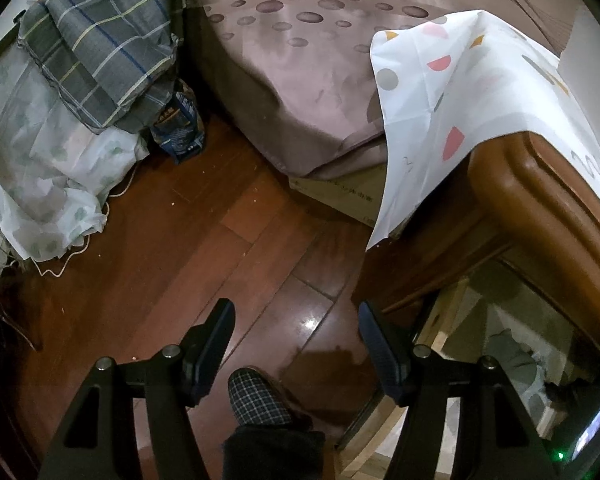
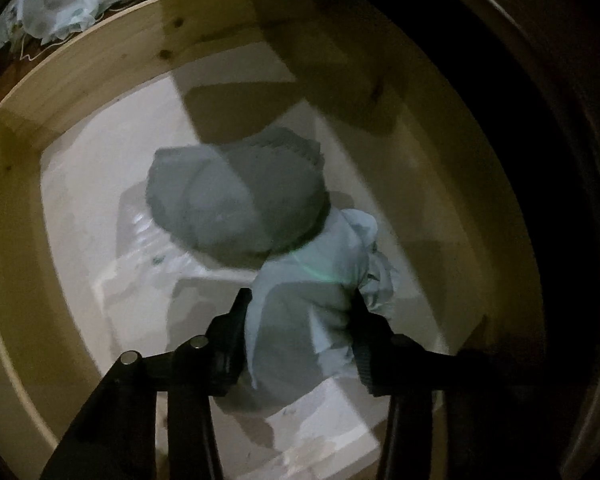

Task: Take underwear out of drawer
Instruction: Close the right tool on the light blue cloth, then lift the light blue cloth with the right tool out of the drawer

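In the right wrist view my right gripper (image 2: pixel 300 300) is down inside the open pale-wood drawer (image 2: pixel 80 76). Its fingers stand either side of a light mint-green piece of underwear (image 2: pixel 300 312) and hold the cloth between them. A darker grey-green folded piece (image 2: pixel 236 196) lies just beyond it on the white drawer bottom. The picture is blurred. In the left wrist view my left gripper (image 1: pixel 296 344) is open and empty above the wooden floor, left of the open drawer (image 1: pixel 452 320), where a grey-green garment (image 1: pixel 512 364) shows inside.
A brown nightstand (image 1: pixel 540 200) under a white patterned cloth (image 1: pixel 460 92) stands over the drawer. A bed with a mauve sheet (image 1: pixel 300 80) is behind. A pile of bedding (image 1: pixel 68 100) and a cable lie at left. A checked slipper (image 1: pixel 256 400) is on the floor below the left gripper.
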The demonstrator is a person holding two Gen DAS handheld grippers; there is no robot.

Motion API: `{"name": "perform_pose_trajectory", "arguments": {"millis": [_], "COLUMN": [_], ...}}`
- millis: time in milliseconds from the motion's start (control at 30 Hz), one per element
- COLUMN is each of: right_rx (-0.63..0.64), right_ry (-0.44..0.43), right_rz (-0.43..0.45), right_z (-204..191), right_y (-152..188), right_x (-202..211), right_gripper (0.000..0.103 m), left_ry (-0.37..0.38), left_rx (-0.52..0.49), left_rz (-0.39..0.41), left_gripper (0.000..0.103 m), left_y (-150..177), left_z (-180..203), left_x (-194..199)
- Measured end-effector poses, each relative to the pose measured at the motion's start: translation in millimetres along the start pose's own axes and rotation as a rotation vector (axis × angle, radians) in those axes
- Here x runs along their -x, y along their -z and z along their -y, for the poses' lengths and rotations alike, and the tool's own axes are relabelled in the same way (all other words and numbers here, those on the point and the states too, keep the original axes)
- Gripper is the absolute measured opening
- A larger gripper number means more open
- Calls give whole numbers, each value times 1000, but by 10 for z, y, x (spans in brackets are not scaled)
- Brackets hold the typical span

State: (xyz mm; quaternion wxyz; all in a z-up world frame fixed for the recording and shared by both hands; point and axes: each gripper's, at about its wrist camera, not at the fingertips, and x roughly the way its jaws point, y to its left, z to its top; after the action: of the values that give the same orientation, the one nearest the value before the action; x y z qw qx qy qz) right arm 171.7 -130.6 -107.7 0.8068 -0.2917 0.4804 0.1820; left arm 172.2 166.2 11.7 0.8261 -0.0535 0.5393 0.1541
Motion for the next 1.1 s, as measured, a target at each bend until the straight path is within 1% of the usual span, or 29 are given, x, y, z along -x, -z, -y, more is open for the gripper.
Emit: {"name": "perform_pose_trajectory", "arguments": {"millis": [200,400,533,567,700,800,833,933,1000,1100], "right_rx": [-1,-63,-171,-209,-362,-459,-482,-569,-622,-669], "right_ry": [-7,-4,-15,-27,-59,-63,-65,-52,-35,22], "right_rz": [-51,-45,5,23,114,170,187,241,278,309], "right_z": [-111,-112,10,38,135,84,161,228,230,244], "right_y": [149,278,284,347,407,575,506,547,645,779], "right_x": [161,415,665,724,996,1063,1070,1224,1292,1320], "right_gripper": [36,36,36,36,36,36,36,36,36,36], "left_ry": [13,25,27,32,42,43,43,52,54,72], "left_rx": [-7,-31,-51,-56,-85,-123,-133,-184,-216,-282], "left_rz": [-6,-6,-4,-5,-9,2,5,15,19,21], "left_gripper": [66,66,66,66,66,66,66,66,66,66], "left_y": [27,59,93,104,145,178,185,239,275,353], "left_z": [44,114,183,200,280,389,415,526,588,699], "left_x": [-12,-3,6,9,6,17,20,28,26,20]}}
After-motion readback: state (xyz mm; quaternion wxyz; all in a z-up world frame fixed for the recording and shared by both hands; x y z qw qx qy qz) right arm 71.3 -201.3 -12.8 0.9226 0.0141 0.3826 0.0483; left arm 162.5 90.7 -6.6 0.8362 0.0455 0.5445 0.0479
